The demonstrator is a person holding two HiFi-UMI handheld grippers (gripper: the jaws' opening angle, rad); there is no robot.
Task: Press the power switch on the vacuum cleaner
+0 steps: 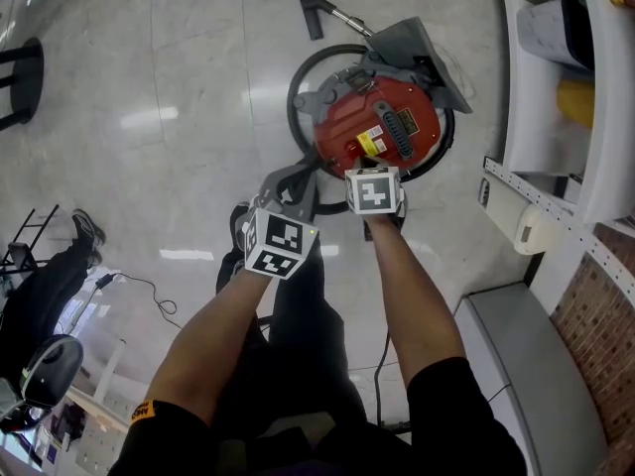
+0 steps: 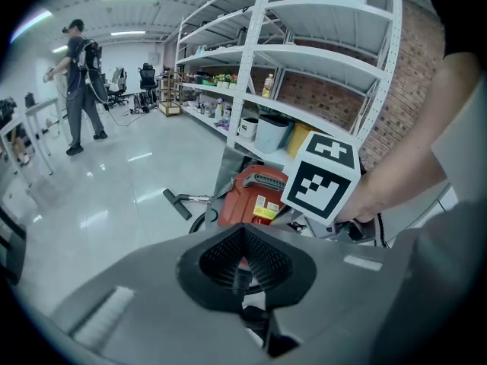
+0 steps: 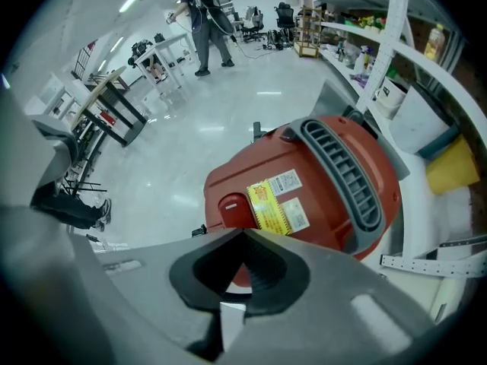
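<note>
The press is not yet done, as far as I can judge. On the glossy, pale stone floor sits the vacuum cleaner, a rounded red plastic shell with a ribbed dark grille, yellow and white stickers, and a black hose looped around it. The right gripper, matte grey with ridged black pads, hangs just over the vacuum's near end, jaws together and empty. The left gripper waits beside it, also closed on nothing. The likely switch, a smooth red rounded tab, lies just ahead of the right tips, apparently untouched.
</note>
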